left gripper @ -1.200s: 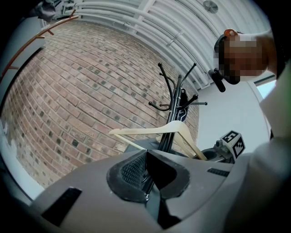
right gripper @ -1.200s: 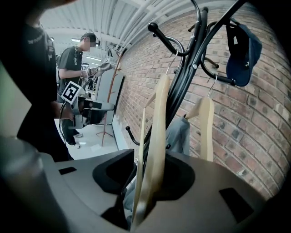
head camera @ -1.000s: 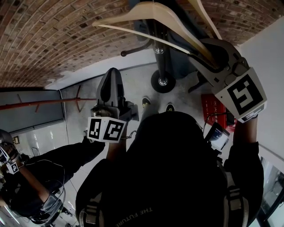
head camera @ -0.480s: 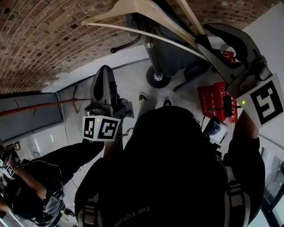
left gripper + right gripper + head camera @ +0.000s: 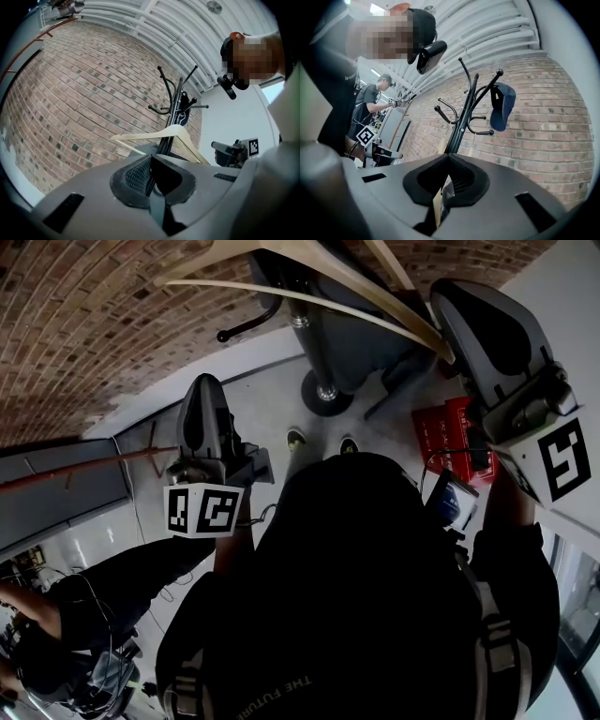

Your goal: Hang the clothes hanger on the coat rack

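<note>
A pale wooden clothes hanger (image 5: 323,259) is held up high in front of the black coat rack (image 5: 314,352). My right gripper (image 5: 448,329) is shut on its right end, and a strip of the wood (image 5: 437,206) shows between the jaws. The rack (image 5: 461,117) stands just ahead against the brick wall, with a blue cap (image 5: 502,107) on one hook. My left gripper (image 5: 202,390) hangs lower at the left, shut with nothing in it. From the left gripper view, the hanger (image 5: 180,136) crosses the rack (image 5: 176,101), and the right gripper (image 5: 225,149) is at its right end.
A brick wall (image 5: 84,324) runs behind the rack and a white wall (image 5: 572,324) stands at the right. A red box (image 5: 450,442) lies on the floor near the rack's round base (image 5: 326,393). Another person (image 5: 56,652) works at the lower left.
My right gripper has risen and tipped upward with the hanger, whose arms now sit higher in the head view. The left gripper has kept its place.
</note>
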A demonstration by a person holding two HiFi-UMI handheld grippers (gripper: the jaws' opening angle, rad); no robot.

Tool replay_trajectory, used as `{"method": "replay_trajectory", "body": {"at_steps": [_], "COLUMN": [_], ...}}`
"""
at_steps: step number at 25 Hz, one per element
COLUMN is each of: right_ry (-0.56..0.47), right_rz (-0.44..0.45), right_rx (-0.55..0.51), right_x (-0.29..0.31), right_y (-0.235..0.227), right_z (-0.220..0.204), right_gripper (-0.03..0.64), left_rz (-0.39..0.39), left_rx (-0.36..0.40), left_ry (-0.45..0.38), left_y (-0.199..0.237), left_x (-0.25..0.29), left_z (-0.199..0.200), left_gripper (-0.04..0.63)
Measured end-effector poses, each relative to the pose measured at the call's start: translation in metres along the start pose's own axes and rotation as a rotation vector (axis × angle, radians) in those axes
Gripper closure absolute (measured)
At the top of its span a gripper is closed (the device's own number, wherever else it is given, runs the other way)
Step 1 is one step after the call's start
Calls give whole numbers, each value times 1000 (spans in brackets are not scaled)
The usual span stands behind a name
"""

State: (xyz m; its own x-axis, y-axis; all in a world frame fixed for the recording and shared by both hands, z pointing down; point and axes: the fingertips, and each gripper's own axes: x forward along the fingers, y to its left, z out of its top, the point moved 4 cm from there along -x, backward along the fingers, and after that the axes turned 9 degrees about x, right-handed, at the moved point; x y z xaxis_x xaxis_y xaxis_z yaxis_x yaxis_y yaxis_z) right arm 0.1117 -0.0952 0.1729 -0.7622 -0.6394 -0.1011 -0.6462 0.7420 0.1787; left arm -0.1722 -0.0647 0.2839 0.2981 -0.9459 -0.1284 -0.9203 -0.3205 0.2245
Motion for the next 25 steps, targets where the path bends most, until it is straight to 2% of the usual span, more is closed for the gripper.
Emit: {"method": "replay_trajectory", "body": {"at_steps": [3,8,25], "right_ry": [40,89,121], "right_rz": [2,-12,42], "right_rx": [41,40,18], "right_x": [1,8,23], "right_y": [0,3,13], "right_z": [-17,-30,-31], "right_gripper": [597,598,598], "left_rz": [5,6,28], "left_rx": [1,0,-5], "left_ry": [4,10,9], "left_y": [2,2,8], "left_x": [-1,-1,-6], "left_z": [-2,-4,1], "left_gripper": [575,574,575]}}
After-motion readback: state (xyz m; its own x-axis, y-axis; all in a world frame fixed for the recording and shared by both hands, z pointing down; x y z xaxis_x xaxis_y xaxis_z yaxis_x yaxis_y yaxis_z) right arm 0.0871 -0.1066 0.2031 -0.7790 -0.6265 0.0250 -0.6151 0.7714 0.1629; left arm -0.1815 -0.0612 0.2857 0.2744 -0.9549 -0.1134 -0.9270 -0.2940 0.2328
